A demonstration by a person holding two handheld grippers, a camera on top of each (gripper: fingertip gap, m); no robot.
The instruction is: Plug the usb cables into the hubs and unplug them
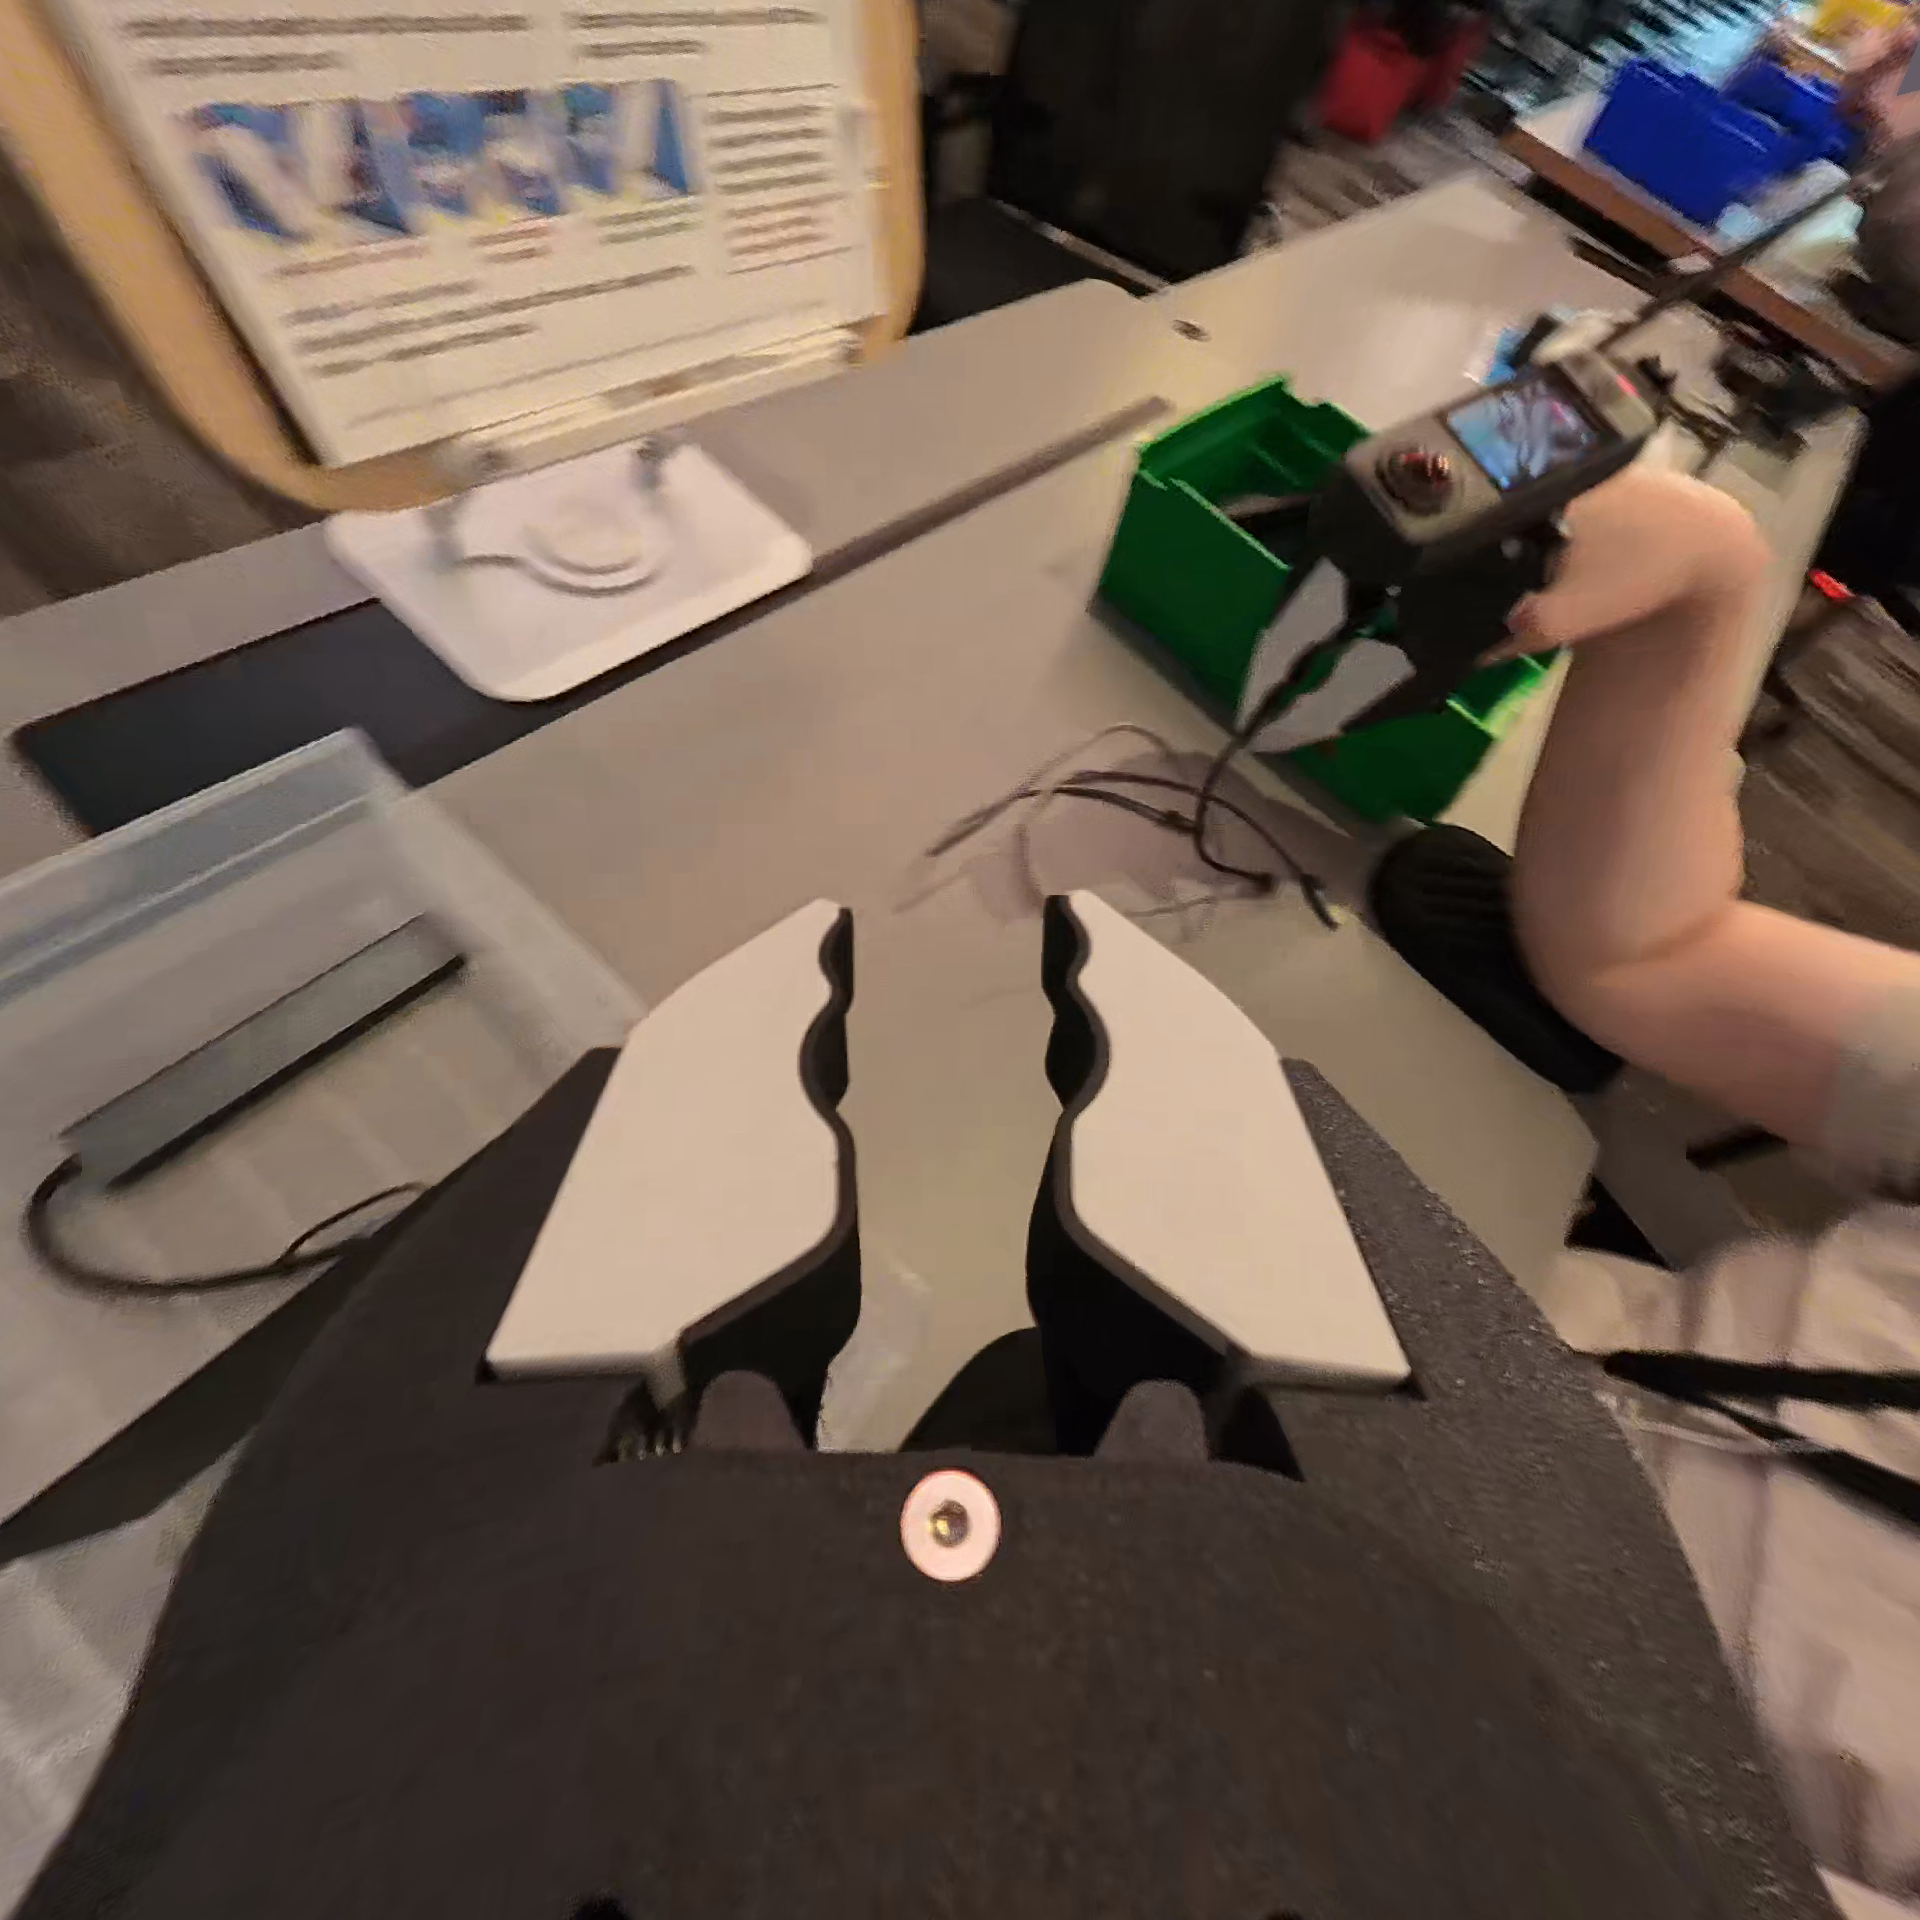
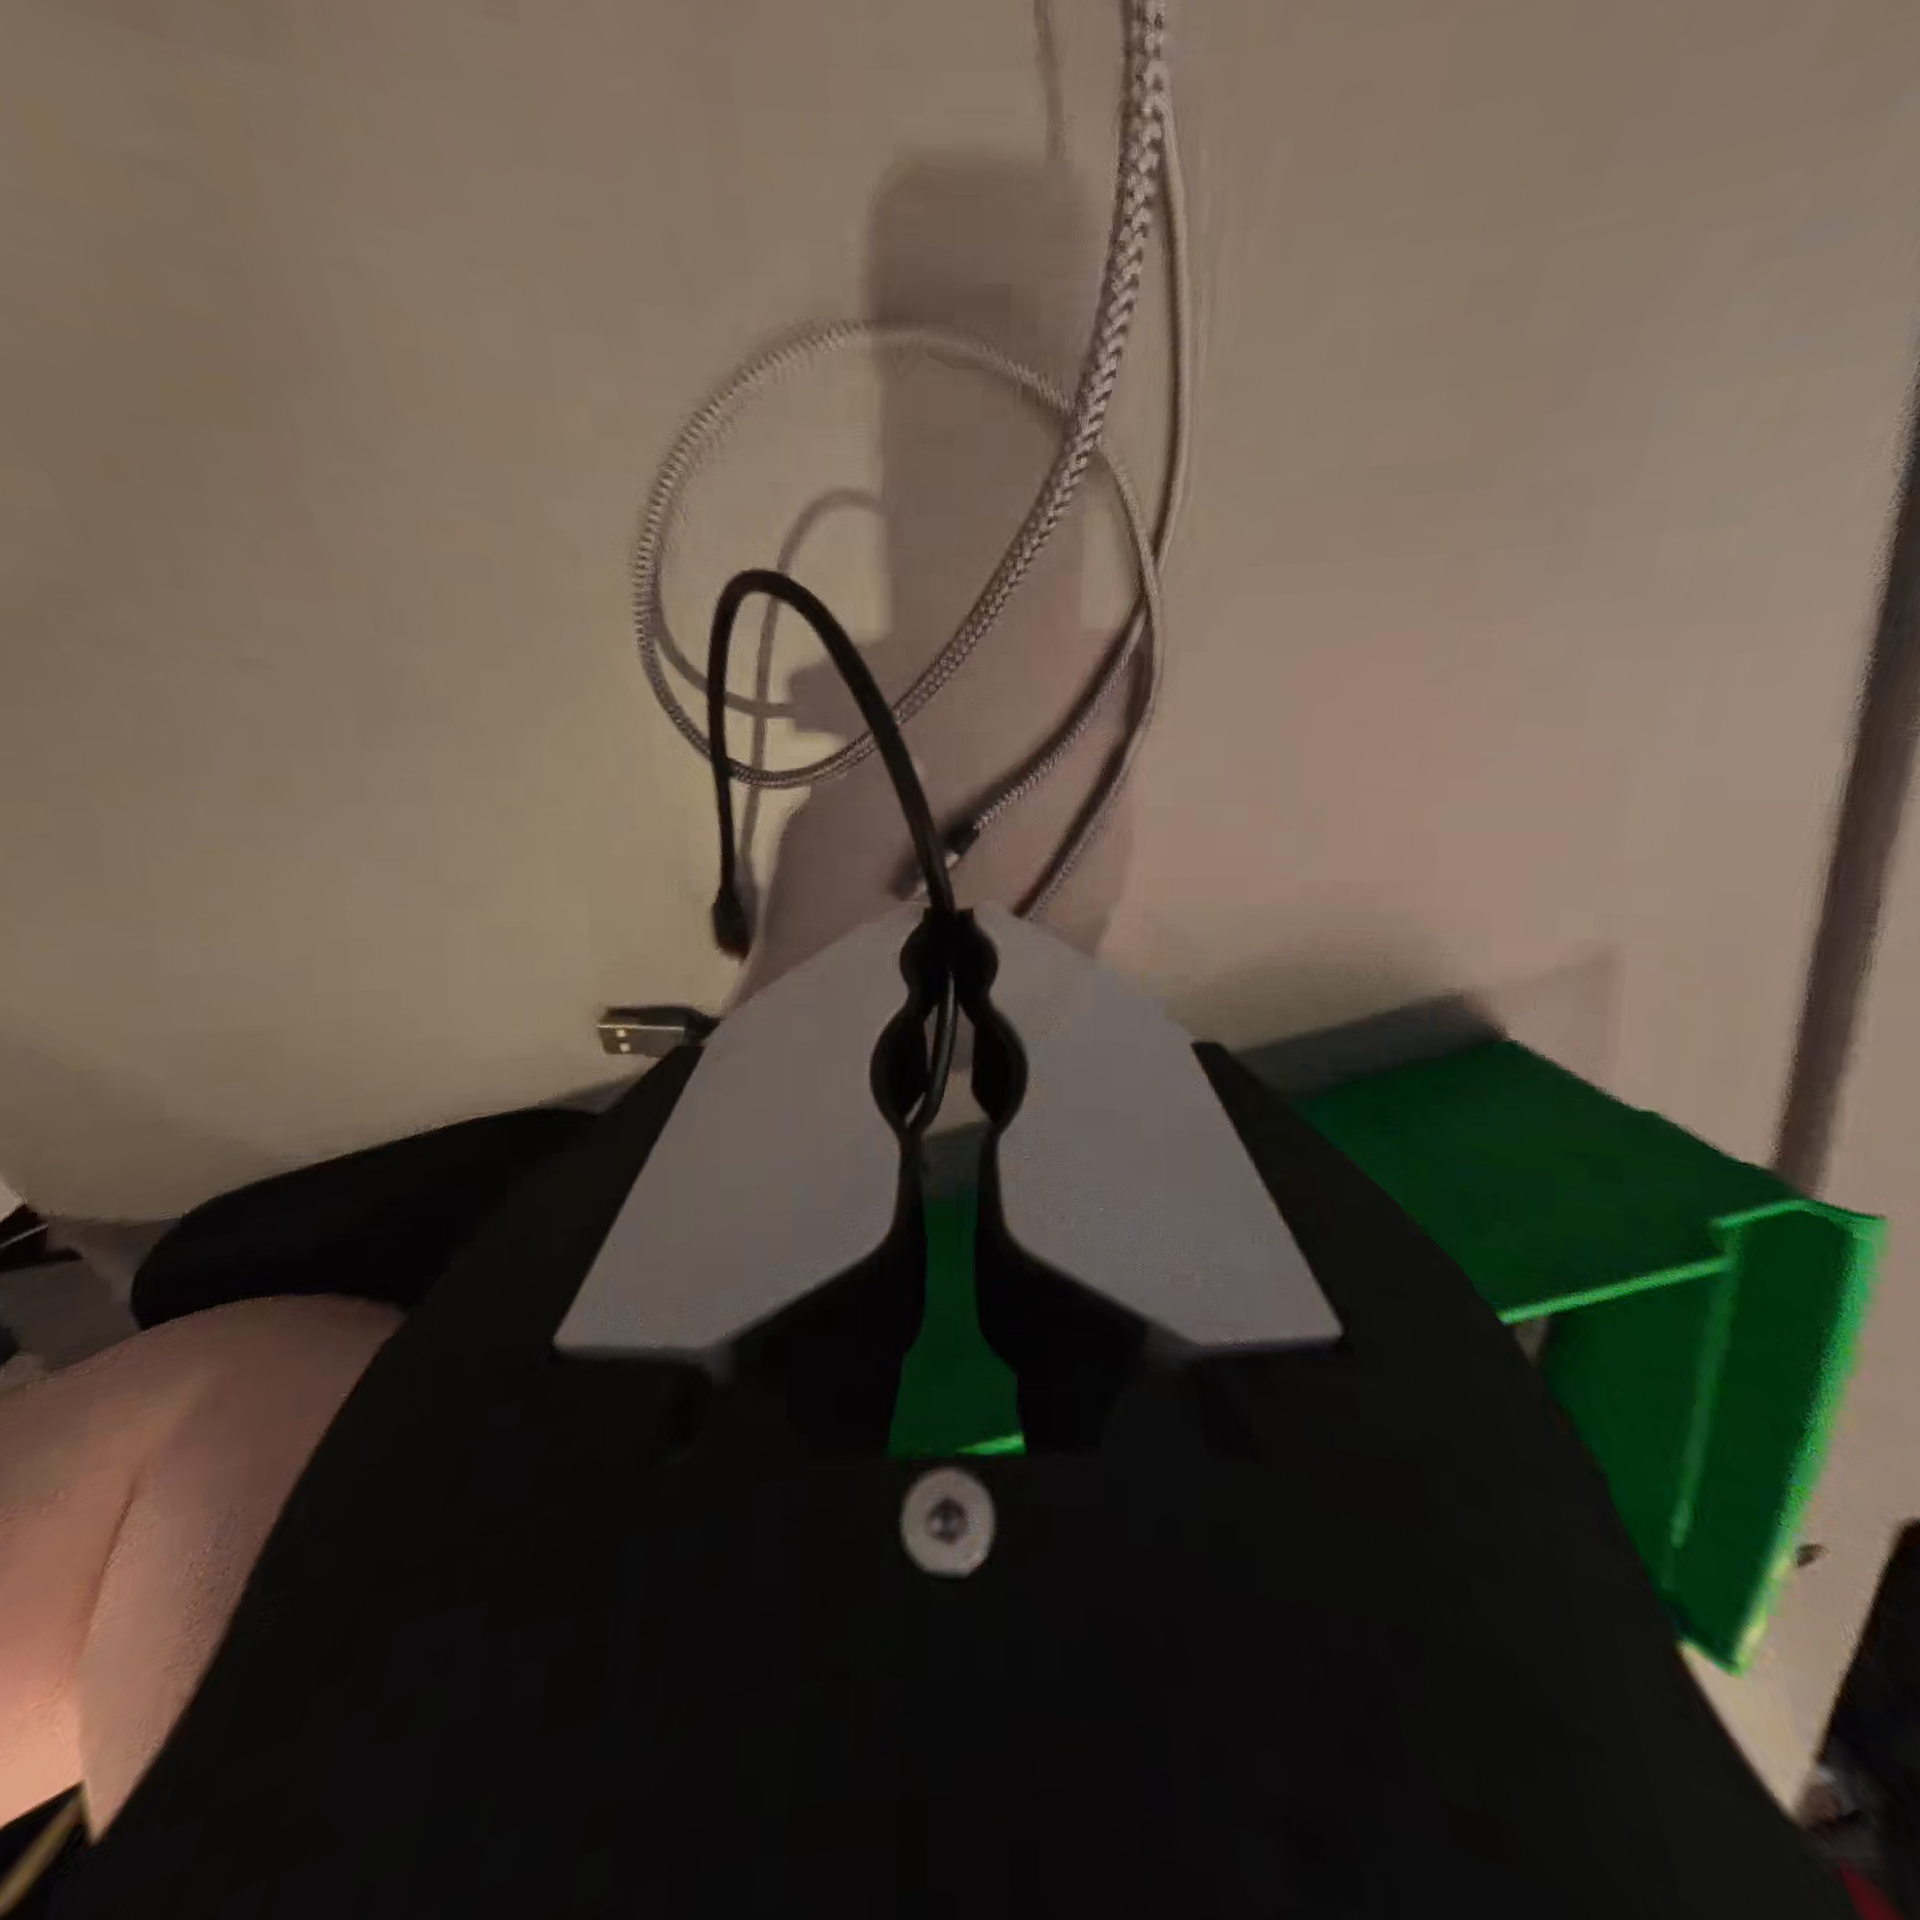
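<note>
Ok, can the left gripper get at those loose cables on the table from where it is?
Probably yes: the left gripper is open and empty, with bare table between it and the cables. The right gripper hangs close above them.

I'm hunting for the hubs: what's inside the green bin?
In the left wrist view the green bin shows green dividers and something dark; the right claw, shut on a black cable, covers the rest.

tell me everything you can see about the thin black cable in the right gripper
The black cable is thin, smooth and rubbery-looking. The right gripper is shut on it near the fingertips. From there it arches up and over, then hangs down to a small dark plug end dangling free above the table. A grey braided cable lies behind it. In the left wrist view it trails toward the green bin.
</note>
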